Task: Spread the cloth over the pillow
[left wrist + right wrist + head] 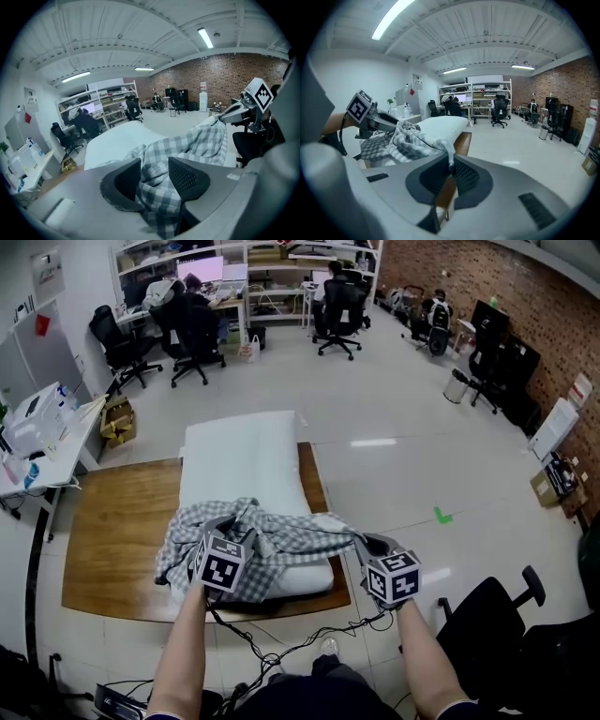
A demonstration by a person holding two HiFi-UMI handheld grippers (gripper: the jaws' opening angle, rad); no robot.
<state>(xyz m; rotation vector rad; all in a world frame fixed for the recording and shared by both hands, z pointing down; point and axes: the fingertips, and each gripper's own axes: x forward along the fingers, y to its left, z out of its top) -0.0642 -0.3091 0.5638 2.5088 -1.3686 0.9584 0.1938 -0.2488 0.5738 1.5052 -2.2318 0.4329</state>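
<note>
Atop pillow [246, 451]: checked cloth [281, 540], bunched at near end
Left hand-held gripper [154, 174]: jaws wide, cloth loose between them
Right hand-held gripper [451, 169]: pinching cloth corner

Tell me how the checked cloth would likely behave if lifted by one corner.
Probably floppy: the checked cloth lies crumpled in soft folds on the pillow. Likely light: the corner pinched in the right gripper drapes thinly. It may slip free of the left gripper, whose jaws stand apart around it.
</note>
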